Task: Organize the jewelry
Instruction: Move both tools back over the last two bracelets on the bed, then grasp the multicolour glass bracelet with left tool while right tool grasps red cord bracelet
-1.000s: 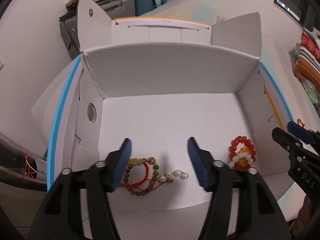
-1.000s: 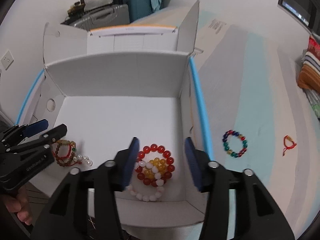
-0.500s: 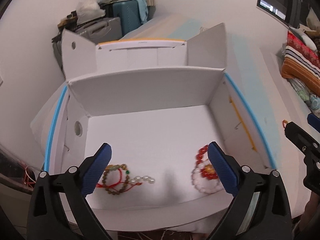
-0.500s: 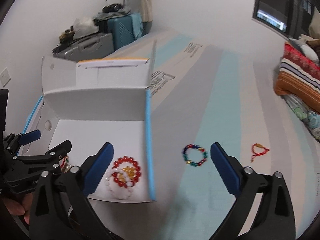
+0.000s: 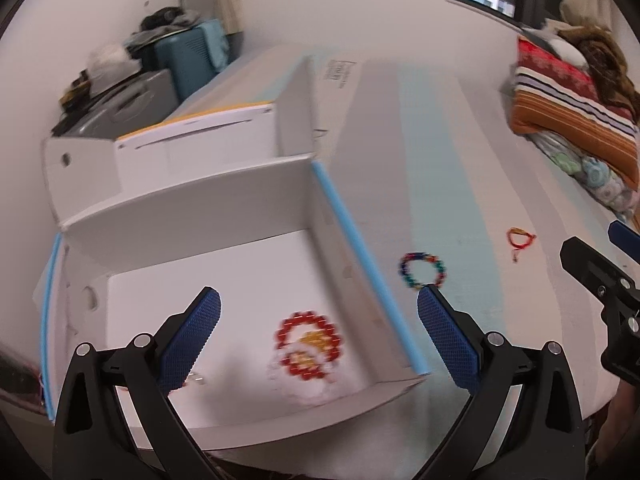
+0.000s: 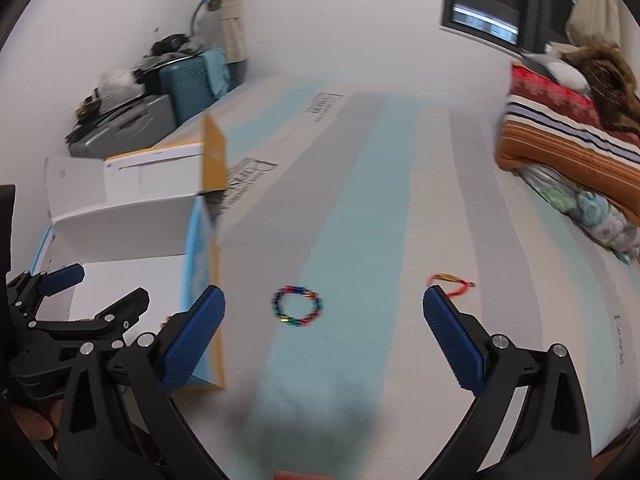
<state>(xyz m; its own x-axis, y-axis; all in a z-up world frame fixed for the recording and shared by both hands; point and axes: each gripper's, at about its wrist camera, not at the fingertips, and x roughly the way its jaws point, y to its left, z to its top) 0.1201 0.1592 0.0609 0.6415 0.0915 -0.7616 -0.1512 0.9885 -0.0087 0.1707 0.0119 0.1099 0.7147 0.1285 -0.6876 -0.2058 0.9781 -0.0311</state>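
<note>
Both tongs (image 5: 318,334) (image 6: 324,330) gape wide, empty; multicolour bracelet (image 6: 297,306) lies just beside the box's blue edge (image 5: 362,256).

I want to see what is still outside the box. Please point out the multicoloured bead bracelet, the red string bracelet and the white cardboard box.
multicoloured bead bracelet (image 6: 298,306): right wrist view, on its beads.
red string bracelet (image 6: 454,282): right wrist view, on its cord.
white cardboard box (image 5: 192,220): left wrist view, on its far wall.
</note>
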